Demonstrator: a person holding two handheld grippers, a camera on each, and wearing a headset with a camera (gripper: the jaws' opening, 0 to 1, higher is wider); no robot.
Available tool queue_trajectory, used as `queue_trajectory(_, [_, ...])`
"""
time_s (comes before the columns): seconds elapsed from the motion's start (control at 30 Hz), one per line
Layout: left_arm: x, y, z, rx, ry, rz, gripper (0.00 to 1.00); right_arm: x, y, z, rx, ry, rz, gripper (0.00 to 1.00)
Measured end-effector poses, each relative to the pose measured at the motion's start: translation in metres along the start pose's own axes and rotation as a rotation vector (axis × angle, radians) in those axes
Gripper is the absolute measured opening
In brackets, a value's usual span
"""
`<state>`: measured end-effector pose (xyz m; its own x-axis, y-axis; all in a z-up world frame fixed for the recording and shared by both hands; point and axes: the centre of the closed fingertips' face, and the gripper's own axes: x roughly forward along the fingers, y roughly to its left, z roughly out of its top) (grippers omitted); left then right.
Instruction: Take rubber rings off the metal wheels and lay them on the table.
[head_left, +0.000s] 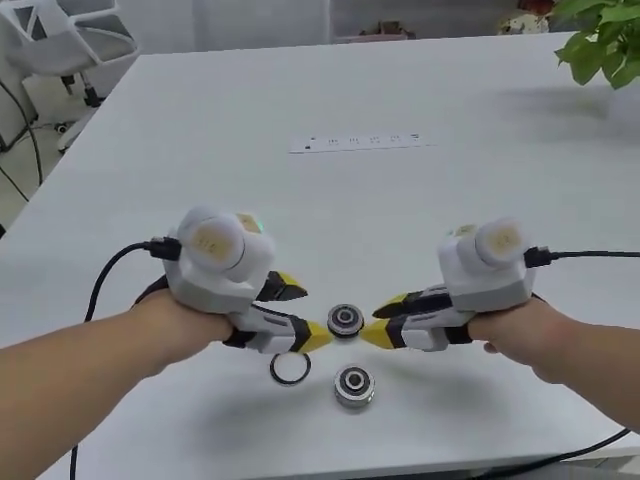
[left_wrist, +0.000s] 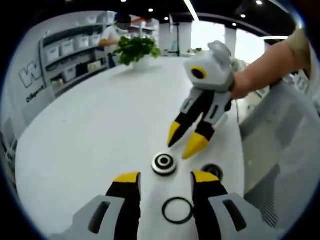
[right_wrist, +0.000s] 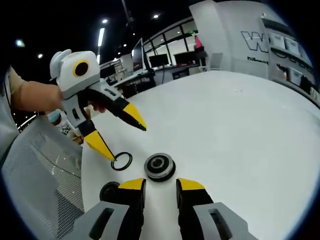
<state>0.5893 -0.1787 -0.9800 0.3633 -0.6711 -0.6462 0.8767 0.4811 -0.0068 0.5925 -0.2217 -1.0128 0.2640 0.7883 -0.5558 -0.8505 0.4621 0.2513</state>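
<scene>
One metal wheel (head_left: 354, 385) sat nearest on the table (head_left: 200, 150), with a loose rubber ring (head_left: 289, 368) flat at its 9 o'clock. Second wheel (head_left: 345, 320) was at its 12, between both tools' tips, touching neither. Left tool (head_left: 312, 313) was spread wide, empty. Right tool (head_left: 370, 324) was slightly parted, empty. Power strip (head_left: 362, 143) lay farther at 12.
</scene>
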Motion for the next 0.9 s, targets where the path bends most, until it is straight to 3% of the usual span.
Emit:
queue_trajectory(0.3, [0.015,0.0,0.005,-0.017,-0.005,-0.016,0.35,0.002,-0.001,-0.001,-0.024,-0.002,0.003,0.23])
queue_trajectory(0.57, [0.026,0.004,0.005,-0.025,0.009,-0.025,0.29,0.004,0.0,0.0,-0.029,-0.006,0.011,0.24])
queue_trajectory(0.9, [0.038,0.0,0.003,-0.015,0.026,-0.045,0.26,0.003,-0.003,-0.002,-0.03,-0.006,0.008,0.25])
